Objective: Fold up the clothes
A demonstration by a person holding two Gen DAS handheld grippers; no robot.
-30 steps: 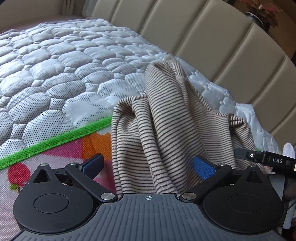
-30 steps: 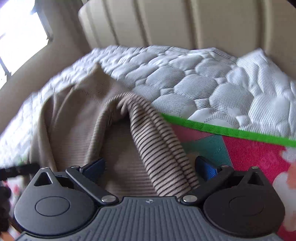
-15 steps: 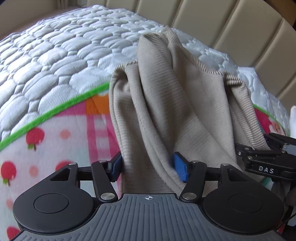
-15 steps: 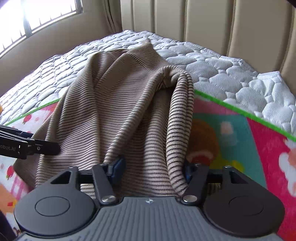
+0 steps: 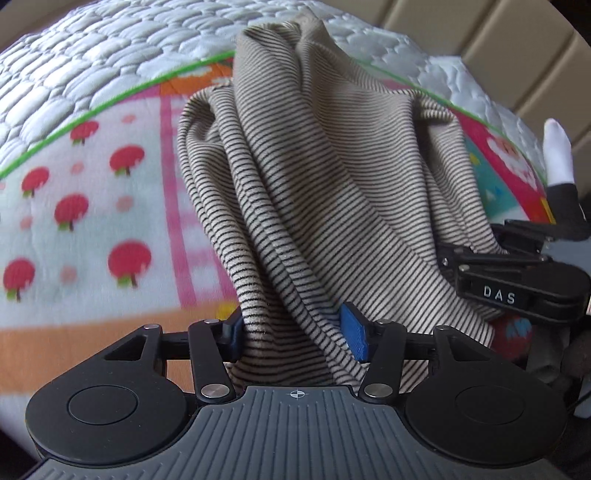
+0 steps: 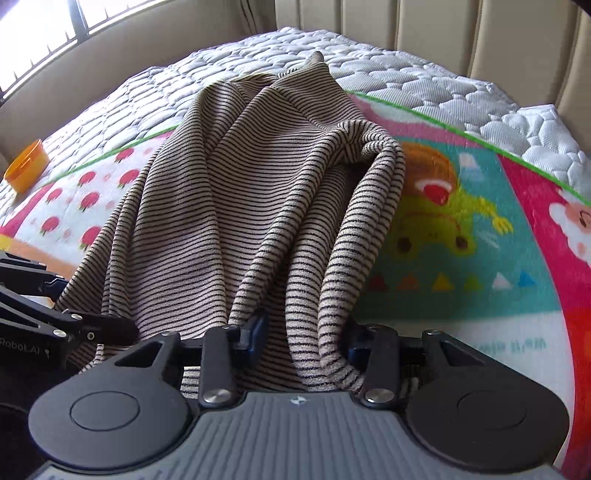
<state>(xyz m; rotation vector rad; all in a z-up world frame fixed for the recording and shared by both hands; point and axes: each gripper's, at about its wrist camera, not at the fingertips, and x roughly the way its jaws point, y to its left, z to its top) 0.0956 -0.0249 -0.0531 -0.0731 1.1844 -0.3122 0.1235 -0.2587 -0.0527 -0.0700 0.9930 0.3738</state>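
Observation:
A beige garment with thin dark stripes hangs bunched between both grippers over a colourful play mat on the bed. My left gripper is shut on one edge of the striped garment. My right gripper is shut on another edge of the same garment. Its far end trails onto the mat and the quilt. The right gripper shows at the right of the left wrist view. The left gripper shows at the left of the right wrist view.
A white quilted mattress lies under the green-edged mat. A beige padded headboard stands behind. An orange bowl sits on the quilt at the far left. A window is at the upper left.
Both grippers closed on the garment and pulled it back and up over the mat. More of the mat shows under it now.

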